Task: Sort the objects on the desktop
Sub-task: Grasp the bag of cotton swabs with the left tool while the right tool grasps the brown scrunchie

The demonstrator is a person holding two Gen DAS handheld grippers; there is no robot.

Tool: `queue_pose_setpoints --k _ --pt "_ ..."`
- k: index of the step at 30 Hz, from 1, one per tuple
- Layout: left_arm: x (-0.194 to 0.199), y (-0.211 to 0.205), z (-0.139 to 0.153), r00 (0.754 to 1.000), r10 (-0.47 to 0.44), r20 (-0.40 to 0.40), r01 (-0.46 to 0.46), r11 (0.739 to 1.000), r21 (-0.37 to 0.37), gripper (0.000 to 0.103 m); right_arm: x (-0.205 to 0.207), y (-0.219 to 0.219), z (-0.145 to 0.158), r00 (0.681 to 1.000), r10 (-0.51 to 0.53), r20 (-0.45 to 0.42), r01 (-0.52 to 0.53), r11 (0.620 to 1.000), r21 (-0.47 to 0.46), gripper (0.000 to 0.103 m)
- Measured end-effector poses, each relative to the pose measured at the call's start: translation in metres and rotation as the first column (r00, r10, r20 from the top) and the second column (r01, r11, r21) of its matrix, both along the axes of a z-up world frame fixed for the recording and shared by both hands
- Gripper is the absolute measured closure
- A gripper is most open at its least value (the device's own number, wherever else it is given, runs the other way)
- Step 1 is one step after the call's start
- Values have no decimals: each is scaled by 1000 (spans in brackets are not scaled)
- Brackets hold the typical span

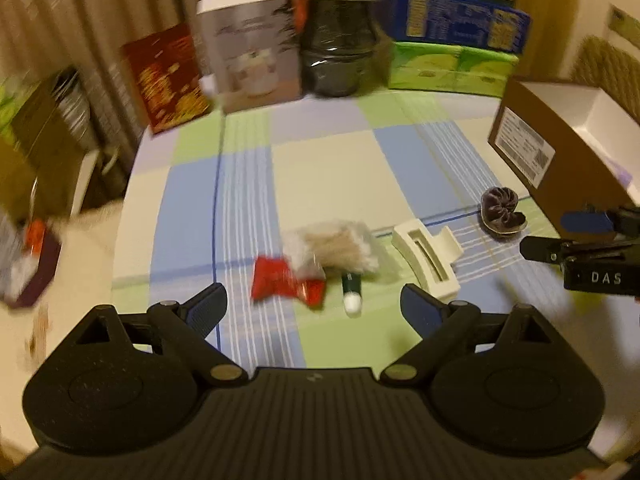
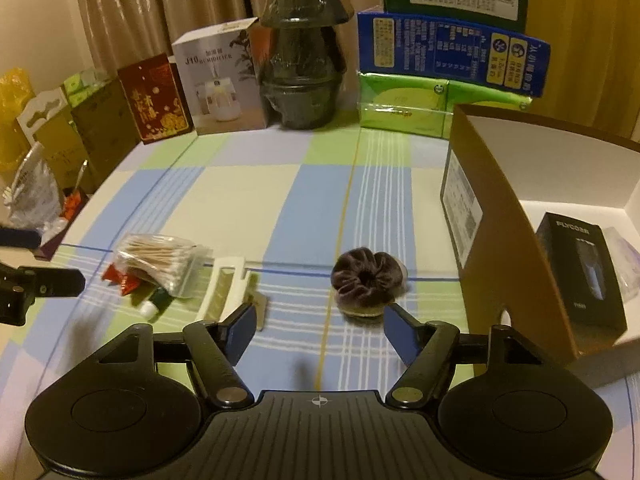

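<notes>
- Left tongs (image 1: 314,306): jaws spread wide and empty, hovering above the near edge of the bench (image 1: 328,168), which carries a checked cloth.
- Just beyond the left tongs, between the lines of the two jaws: a red wrapper (image 1: 286,284), a small green tube with a white cap (image 1: 351,294), and a clear bag of cotton swabs (image 1: 336,250) lying partly over both.
- White hair claw (image 1: 430,260): rests just ahead of the right-hand jaw of the left tongs, not touching it.
- Right tongs (image 2: 320,330): jaws parted, nothing pressed between them; no earlier view is given, so only this parted stance is stated.
- Dark purple scrunchie (image 2: 366,282): lies on the bench just ahead of the right tongs, nearer their right-hand jaw, apart from both pads.
- Open brown box (image 2: 516,216): stands at the right of the bench, near the scrunchie; a black carton (image 2: 580,272) sits inside it.
- Rear edge of the bench: a row of upright cartons and a dark wrapped stack (image 2: 302,60).
</notes>
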State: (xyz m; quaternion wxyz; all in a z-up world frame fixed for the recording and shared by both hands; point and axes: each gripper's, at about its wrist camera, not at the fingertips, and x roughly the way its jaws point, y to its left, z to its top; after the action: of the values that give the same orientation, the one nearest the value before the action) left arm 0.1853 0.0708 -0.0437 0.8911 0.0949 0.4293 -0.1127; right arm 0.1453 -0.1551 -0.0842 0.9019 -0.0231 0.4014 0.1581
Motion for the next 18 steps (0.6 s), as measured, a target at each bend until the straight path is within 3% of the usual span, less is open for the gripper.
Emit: queue_pose_setpoints --k 4,12,18 --pt "27 -1 -12 993 -120 -3 120 992 29 11 13 1 -10 1000 -21 -16 21 999 -26 35" --pt "71 -8 -43 949 -311 -49 312 950 24 13 26 -10 -21 995 -79 -61 77 996 -34 35" --pt "85 -4 -61 932 -343 -119 342 939 -26 39 31 -16 -28 990 -106 -97 103 994 -30 35"
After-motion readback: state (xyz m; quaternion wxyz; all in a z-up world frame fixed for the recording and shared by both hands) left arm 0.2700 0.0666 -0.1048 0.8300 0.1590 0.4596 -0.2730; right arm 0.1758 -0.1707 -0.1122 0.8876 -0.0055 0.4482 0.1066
